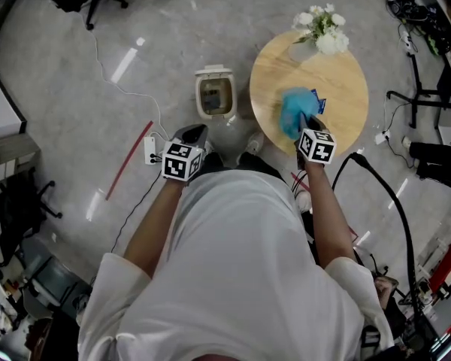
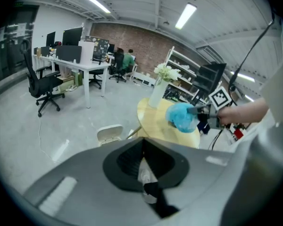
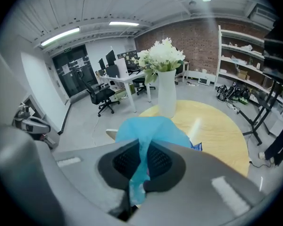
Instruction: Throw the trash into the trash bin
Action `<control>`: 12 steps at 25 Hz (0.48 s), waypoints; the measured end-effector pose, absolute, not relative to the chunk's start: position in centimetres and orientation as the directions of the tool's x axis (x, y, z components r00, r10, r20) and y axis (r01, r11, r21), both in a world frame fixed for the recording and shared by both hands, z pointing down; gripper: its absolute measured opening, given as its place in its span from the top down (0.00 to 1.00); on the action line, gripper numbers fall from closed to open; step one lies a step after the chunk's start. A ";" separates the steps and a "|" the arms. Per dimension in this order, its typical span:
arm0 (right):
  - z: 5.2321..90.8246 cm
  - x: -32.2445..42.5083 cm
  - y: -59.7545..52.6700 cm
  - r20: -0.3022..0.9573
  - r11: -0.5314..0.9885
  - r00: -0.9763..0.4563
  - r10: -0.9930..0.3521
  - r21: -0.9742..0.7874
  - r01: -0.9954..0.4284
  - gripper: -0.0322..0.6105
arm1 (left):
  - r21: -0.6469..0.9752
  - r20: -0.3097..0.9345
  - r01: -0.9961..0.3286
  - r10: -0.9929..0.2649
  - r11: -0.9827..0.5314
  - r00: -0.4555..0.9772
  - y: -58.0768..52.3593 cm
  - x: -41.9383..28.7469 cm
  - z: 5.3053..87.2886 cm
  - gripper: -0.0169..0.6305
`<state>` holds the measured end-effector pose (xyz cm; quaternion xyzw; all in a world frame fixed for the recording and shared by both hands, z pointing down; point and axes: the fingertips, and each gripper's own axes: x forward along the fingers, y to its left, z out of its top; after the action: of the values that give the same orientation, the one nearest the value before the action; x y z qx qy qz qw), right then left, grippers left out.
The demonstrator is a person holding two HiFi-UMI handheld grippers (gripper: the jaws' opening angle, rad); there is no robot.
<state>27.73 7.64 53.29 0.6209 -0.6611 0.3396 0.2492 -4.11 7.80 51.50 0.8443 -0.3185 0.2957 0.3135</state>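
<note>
**A loose wad and a small bin mouth**

Head view: we are seeing the right gripper clenching on the blue wad of trash. It is holding the wad over the tabletop, near the edge closest to the person. The trash bin is standing open on the floor just beside the tabletop's edge. The left gripper is hovering above the floor near it. We are judging the bin's mouth small against the wad, so an off-centre release could leave the trash on the rim or the floor.

Left gripper view: the jaws are pressing together at their tips, with a pale sliver showing behind them (scrap or floor, we cannot tell). If it is a scrap, it could be slipping out unnoticed.

Right gripper view: the jaws are pinching only a thin fold, and the bulk is billowing beyond the tips. A quick swing could be pulling it free, and the wad is also blocking the sightline. A small blue packet is lying just beside the wad, so a low sweep could be brushing it off the edge.
</note>
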 end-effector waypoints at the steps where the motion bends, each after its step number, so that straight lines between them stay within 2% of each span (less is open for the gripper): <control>1: 52.8 27.5 7.2 0.743 0.002 -0.107 -0.661 -0.142 -0.990 0.94 | 0.343 0.697 -0.722 -0.352 -0.601 0.624 7.7 -4.2 51.5 0.97; 12: 52.8 23.0 5.5 0.742 0.056 -0.144 -0.655 -0.142 -0.988 0.94 | 0.346 0.691 -0.727 -0.362 -0.593 0.625 6.5 -7.1 51.6 0.97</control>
<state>23.05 5.50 52.79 0.6033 -0.6809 0.3288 0.2534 -7.12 6.54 51.62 0.8445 -0.3225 0.2889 0.3152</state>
